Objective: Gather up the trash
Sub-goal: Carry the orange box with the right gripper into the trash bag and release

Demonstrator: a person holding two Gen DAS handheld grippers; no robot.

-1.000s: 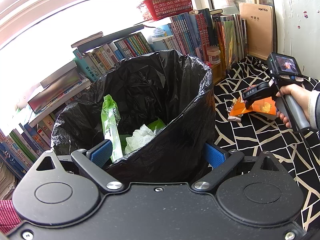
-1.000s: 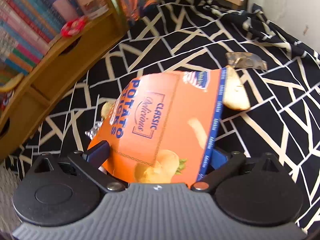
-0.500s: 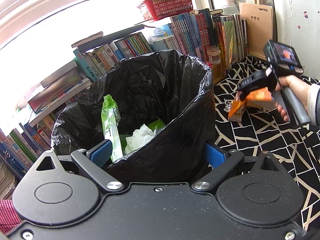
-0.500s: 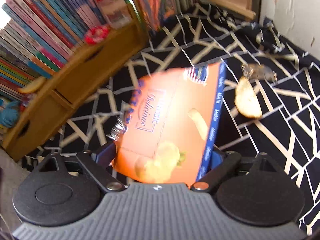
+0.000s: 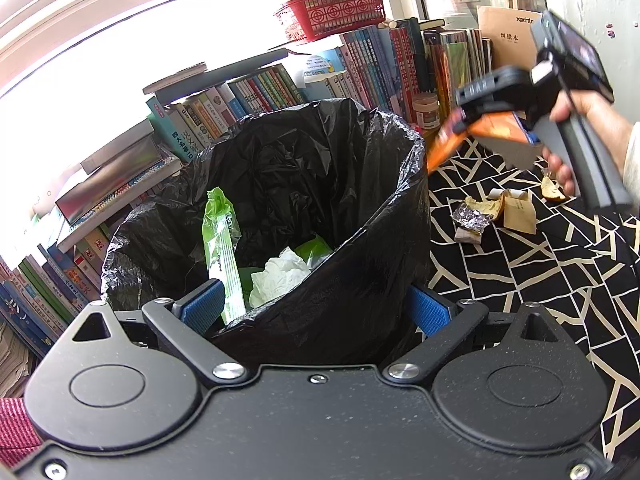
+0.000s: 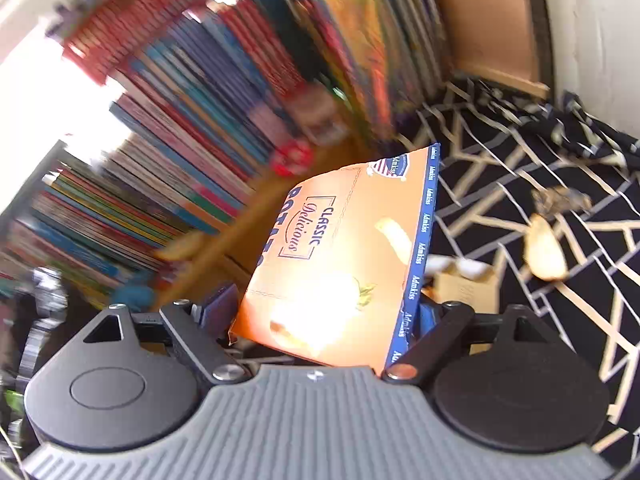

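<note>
the left gripper (image 5: 316, 312) holds the near rim of a round bin lined with a black plastic bag (image 5: 340, 184) – one blue pad inside the bin, the other outside, so the fingers stand wide but are clamped on the rim. inside the bin lie a long green plastic wrapper (image 5: 220, 240) and a crumpled white tissue (image 5: 280, 276).

the right gripper (image 6: 324, 312) grips a flat orange cardboard snack box with blue edge and the words "classic delicious" (image 6: 348, 256), its blue pads pressing both sides of the box. in the left wrist view this gripper, held by a person's hand (image 5: 576, 132), is up in the air just beside the far right rim of the bin, and the box hangs tilted toward the bin.

on the black cloth with cream line pattern (image 5: 540, 276) some trash is left: a crumpled silver foil piece (image 5: 472, 216), a small brown paper piece (image 5: 520, 212) and a yellowish peel (image 6: 544, 252). rows of colourful books (image 5: 248, 96) stand behind the bin
</note>
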